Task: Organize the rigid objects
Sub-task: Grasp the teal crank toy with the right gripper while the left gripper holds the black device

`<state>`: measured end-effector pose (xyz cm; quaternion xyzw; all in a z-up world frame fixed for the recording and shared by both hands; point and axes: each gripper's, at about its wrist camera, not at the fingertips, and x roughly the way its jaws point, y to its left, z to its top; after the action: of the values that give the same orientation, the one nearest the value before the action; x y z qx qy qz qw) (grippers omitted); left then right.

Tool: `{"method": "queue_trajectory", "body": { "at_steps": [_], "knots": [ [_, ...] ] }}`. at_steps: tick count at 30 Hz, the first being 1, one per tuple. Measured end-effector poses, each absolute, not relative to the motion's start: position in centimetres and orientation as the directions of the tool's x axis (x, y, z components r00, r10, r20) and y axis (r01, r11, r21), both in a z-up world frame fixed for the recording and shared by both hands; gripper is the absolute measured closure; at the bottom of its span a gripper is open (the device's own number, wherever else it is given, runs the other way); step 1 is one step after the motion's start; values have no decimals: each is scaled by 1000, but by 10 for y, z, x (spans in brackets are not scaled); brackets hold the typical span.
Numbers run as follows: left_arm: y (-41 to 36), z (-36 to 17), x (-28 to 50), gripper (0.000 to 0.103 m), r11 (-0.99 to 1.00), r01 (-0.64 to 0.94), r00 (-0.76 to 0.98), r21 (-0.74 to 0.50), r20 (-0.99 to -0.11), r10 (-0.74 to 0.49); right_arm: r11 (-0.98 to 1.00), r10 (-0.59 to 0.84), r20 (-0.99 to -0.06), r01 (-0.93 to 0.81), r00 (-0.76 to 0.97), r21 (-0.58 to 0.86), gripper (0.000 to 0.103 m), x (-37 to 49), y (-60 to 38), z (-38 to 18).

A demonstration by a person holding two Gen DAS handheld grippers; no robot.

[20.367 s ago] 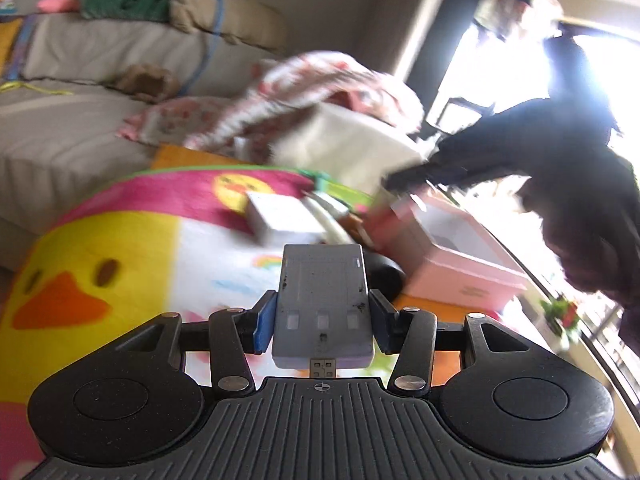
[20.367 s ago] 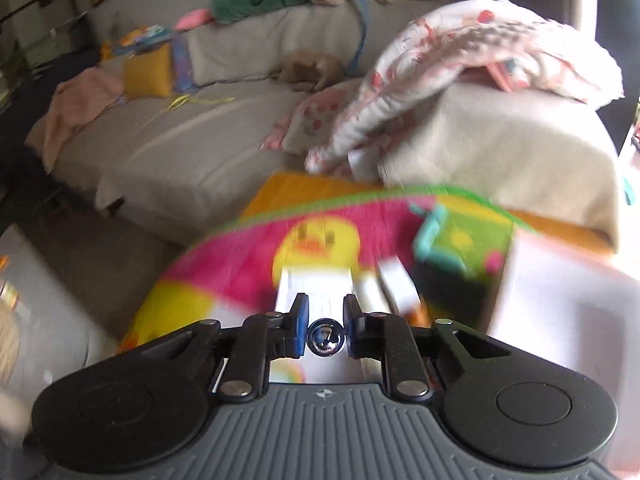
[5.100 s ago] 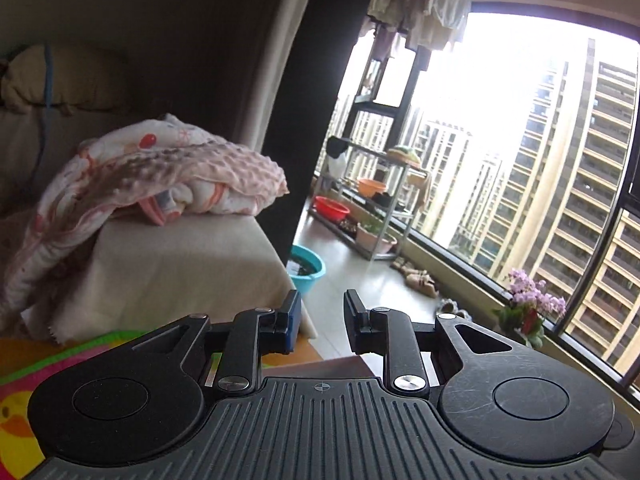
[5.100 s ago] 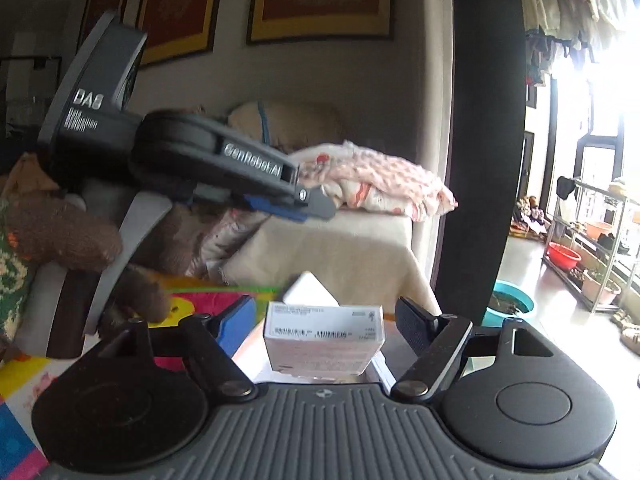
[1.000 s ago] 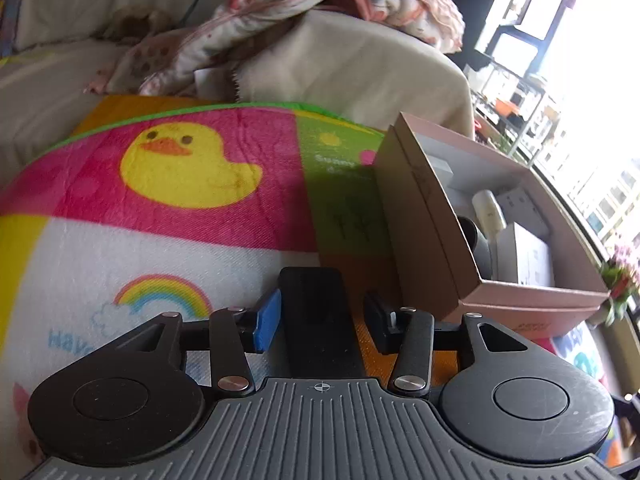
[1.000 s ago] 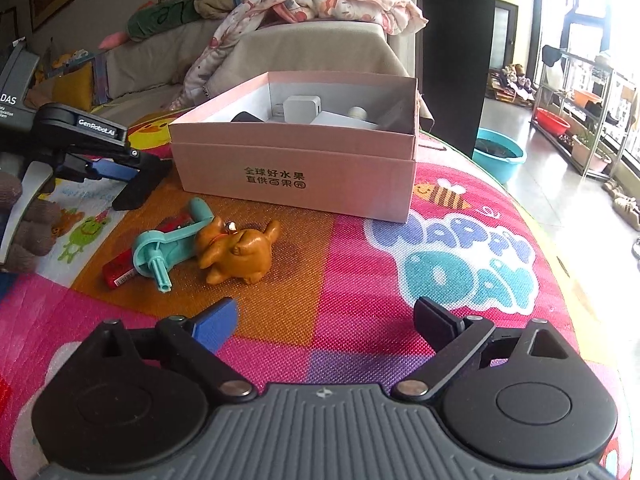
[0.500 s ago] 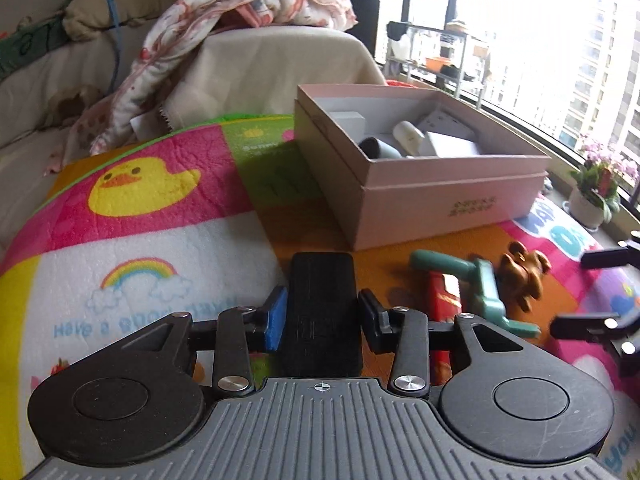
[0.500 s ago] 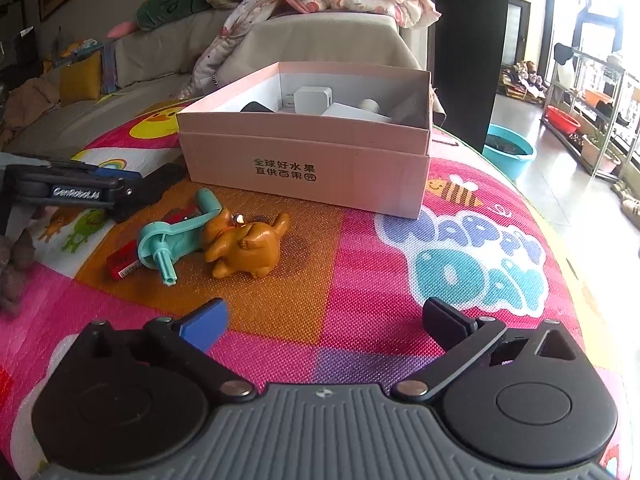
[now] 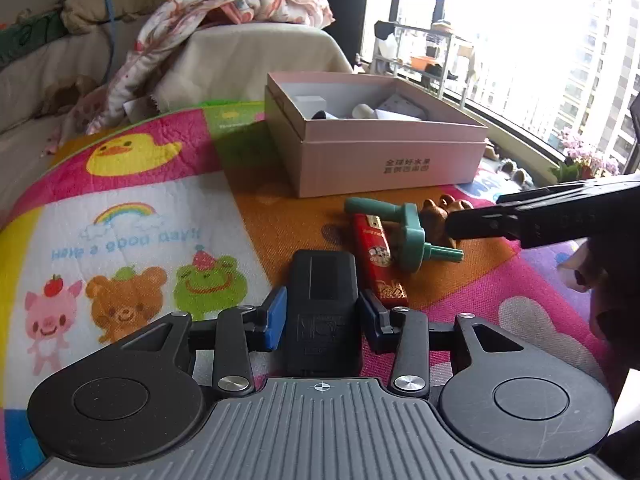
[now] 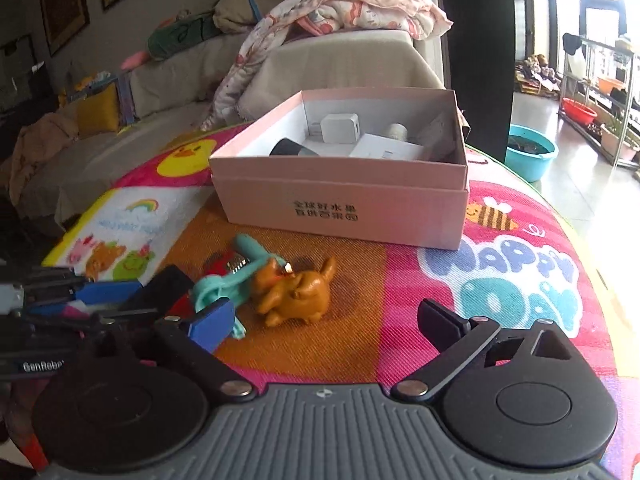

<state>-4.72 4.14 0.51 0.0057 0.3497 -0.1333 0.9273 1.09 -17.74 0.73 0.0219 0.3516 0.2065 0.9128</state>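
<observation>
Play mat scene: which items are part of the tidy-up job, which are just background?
Job items:
pink box
black device between the left gripper fingers
red lighter
teal handle toy
brown dog figurine
right gripper, open

Background:
play mat
sofa
floral blanket
teal basin

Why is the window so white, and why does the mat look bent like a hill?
In the left wrist view, daylight overexposes the window, washing out the buildings; in both views, the fisheye lens curves the play mat; in the right wrist view, the pink box stays sharp, its inside shaded.
</observation>
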Motion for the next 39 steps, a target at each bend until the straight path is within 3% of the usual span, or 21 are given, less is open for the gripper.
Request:
{"method": "queue_trajectory", "body": {
  "at_steps": [5,10,14,17,23,26,28,30,36,39],
  "knots": [
    [43,7,-56,59,961,267,712,-77,-656,-250,927,362,-667,-328,652,182,17,33,-161,1],
    [49,4,-59,59,958,264,723,-111,-634,-273,957,218,-604,-289,766,-22,18,19,-163,8],
    [49,5,-58,59,955,278,717,-106,-639,-279,889,382,-585,-457,715,21,19,1,-160,19],
    [52,6,-59,59,954,280,711,-109,-644,-283,826,488,-586,-560,647,69,25,2,-146,23],
    [65,5,-62,59,965,241,723,-105,-643,-251,785,522,-646,-610,557,109,30,37,-126,11],
    [75,4,-62,59,962,222,729,-157,-628,-271,801,511,-669,-583,540,140,37,42,-128,9],
    [79,4,-61,59,959,215,732,-182,-620,-282,792,519,-664,-596,539,135,47,32,-129,9],
    [81,4,-59,59,958,210,733,-195,-617,-287,783,512,-679,-611,526,117,68,21,-126,7],
    [79,4,-61,59,960,208,738,-187,-615,-279,763,524,-699,-632,486,133,86,-2,-126,10],
    [78,3,-62,59,961,208,739,-180,-615,-275,759,511,-711,-642,483,109,87,-14,-127,11]
  ]
}}
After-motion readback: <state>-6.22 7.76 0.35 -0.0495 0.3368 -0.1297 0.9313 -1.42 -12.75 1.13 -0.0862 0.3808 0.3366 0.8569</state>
